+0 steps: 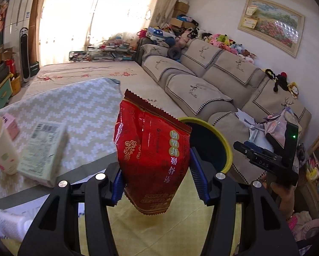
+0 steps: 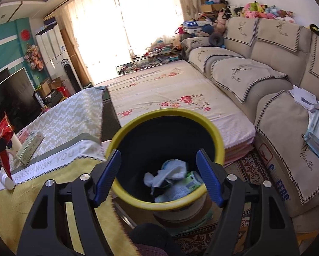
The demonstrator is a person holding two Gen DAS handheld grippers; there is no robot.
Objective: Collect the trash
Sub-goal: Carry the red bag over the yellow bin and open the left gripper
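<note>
Left wrist view: the left gripper (image 1: pixel 156 177) clamps a red snack bag (image 1: pixel 153 155) between its blue pads, raised above the table (image 1: pixel 78 115). The yellow-rimmed bin (image 1: pixel 221 137) sits just behind the bag, to its right. A cup (image 1: pixel 0 145) and box (image 1: pixel 43 151) stand on the table, left.

Right wrist view: the right gripper (image 2: pixel 159 177) is spread wide, holding nothing, with the bin (image 2: pixel 142 200) between its fingers' lines. White tissue (image 2: pixel 168 173) and a wrapper (image 2: pixel 180 189) lie inside the bin.

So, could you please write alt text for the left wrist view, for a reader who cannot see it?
The left tool holds a red snack bag upright between its blue pads. Behind the bag stands a yellow-rimmed bin, with a beige sofa beyond it. On the left, a cream cup and a pale box rest on a zigzag-patterned cloth.
</note>
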